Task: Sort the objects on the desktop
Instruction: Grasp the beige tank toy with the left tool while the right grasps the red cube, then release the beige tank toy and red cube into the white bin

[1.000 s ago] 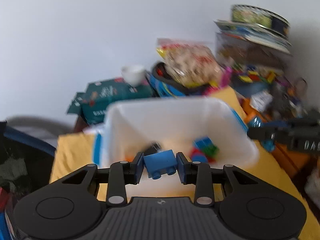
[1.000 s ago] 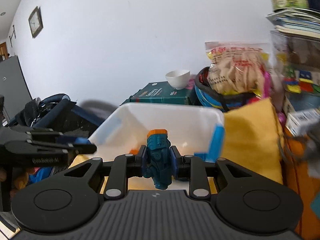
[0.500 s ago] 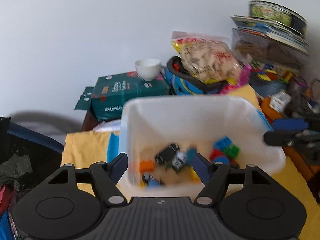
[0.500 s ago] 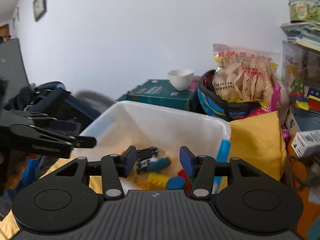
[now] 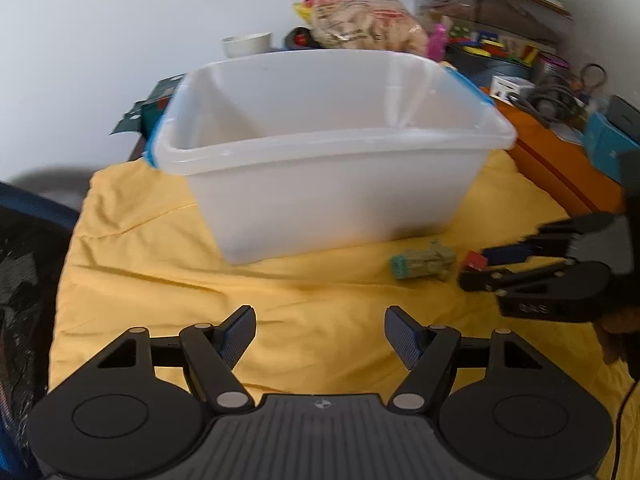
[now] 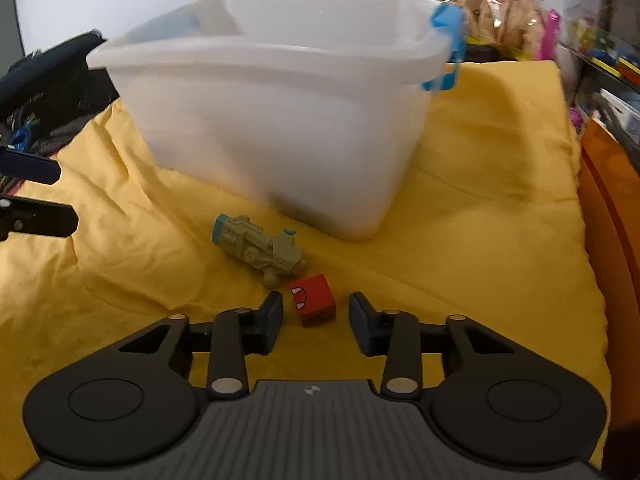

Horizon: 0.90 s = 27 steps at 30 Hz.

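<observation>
No brand or label can be read anywhere; the pale lettering on the side of the right gripper (image 5: 476,264), seen at the right edge of the left wrist view, is too blurred to make out, and the print on the snack bag (image 5: 356,20) at top centre is just as unclear.

The white plastic bin (image 5: 320,176) stands on the yellow cloth (image 5: 160,280) in the upper middle of both views; its blue handle (image 6: 448,52) shows best at the upper right of the right wrist view; the contents are hidden behind its near wall.

The left gripper (image 5: 320,334) sits at the bottom of its own view with its fingers spread wide over bare cloth, holding nothing.

The right gripper (image 6: 316,316) is also spread apart, and the red block (image 6: 314,300) lies on the cloth between its fingertips, touching neither as far as can be seen; white marks on the block's face are visible only in this view.

Just beyond the block, toward the bin, lies the green toy truck (image 6: 260,248) on its side, its teal end pointing to the upper left; in the left wrist view the same truck (image 5: 422,264) appears right of centre, with only a red sliver of the block (image 5: 474,260) showing beside the other gripper's fingers.

A white cup (image 5: 246,44) and a shelf of colourful bricks (image 5: 492,44) along the top appear clearly only in the left wrist view.
</observation>
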Available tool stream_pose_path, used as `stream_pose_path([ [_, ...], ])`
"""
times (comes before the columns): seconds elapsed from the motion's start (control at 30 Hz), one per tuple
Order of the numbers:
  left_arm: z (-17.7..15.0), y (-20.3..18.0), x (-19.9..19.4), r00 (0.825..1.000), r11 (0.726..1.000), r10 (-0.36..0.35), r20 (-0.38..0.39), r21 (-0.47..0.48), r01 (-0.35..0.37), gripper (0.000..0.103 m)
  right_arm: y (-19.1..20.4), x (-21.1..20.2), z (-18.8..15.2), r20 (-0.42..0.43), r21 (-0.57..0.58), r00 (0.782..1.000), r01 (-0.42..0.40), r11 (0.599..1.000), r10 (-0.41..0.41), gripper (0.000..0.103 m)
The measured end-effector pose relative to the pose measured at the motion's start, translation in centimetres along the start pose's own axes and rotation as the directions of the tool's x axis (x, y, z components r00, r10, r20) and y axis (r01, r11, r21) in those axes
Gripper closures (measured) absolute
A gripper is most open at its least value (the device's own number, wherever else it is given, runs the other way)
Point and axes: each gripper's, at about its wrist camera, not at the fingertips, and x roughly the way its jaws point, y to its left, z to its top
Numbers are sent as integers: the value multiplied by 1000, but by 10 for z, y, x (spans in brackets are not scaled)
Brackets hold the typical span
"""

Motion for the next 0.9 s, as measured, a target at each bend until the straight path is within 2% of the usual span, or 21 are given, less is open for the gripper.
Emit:
stream_pose_path([
  [0.1, 0, -12, 15, 1000, 1000, -18, -6, 21, 18, 29, -2, -10, -2, 16, -1, 1000, -2, 1000, 2, 77],
  [0.2, 6, -29, 36, 999, 996, -43, 7, 75, 42, 29, -11, -29, -11, 35, 66, 999, 5, 998, -7, 77],
  [0.37, 17, -62, 71, 995, 979, -100, 24, 180, 94, 29, -24, -63, -32, 36, 142, 999, 14, 990, -19, 77],
  [0.47, 18, -76, 91, 995, 966, -100, 2, 238, 96, 29, -27, -73, -45, 27, 167, 999, 24, 986, -28, 77],
  [0.53, 16, -79, 99, 995, 964, -102, 0, 248, 99, 35, -32, -78, -52, 25, 186, 999, 29, 982, -34, 77],
  [0.57, 16, -78, 99, 993, 966, -115, 4, 233, 111, 42, -35, -80, -55, 25, 195, 999, 31, 980, -36, 77],
  [0.73, 16, -79, 90, 990, 967, -143, -1, 210, 140, 42, -40, -86, -61, 29, 216, 999, 17, 976, -24, 77],
  [0.9, 16, -66, 47, 990, 978, -139, 39, 162, 131, 42, -35, -95, -50, 75, 200, 997, -19, 980, 4, 77],
])
